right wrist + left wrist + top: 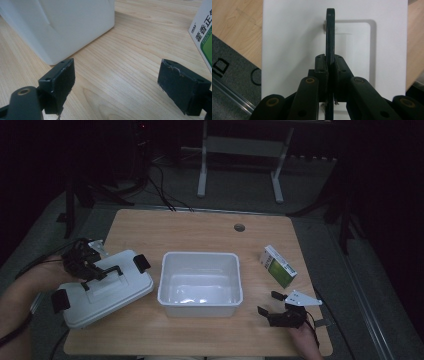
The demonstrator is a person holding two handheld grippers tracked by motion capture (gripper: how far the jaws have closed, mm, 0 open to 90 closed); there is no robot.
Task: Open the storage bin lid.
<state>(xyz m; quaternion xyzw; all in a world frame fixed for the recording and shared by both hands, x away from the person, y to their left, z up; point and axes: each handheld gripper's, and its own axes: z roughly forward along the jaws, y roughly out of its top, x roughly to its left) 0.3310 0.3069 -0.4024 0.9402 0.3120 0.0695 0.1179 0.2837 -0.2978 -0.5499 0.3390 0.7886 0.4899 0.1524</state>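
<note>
Nearest you, your right tongs (272, 303) sit low over the desk (200, 227) at its near right corner, jaws spread wide with nothing between them; in the right gripper view the bare wood lies between the two pads (58, 82); your left tongs (93, 271) are clenched on the black handle (330, 37) of the white lid (102, 287), which lies tilted at the desk's near left, overhanging the edge, a black latch at each end; the left gripper view shows the jaws pressed flat against the handle from both sides; the white tub (200, 282) stands open at the desk's centre, between lid and right tongs; the green-and-white carton (278, 266) lies beyond your right tongs, right of the tub; farther off, a round cable hole (239, 227) marks the desk's far edge.
</note>
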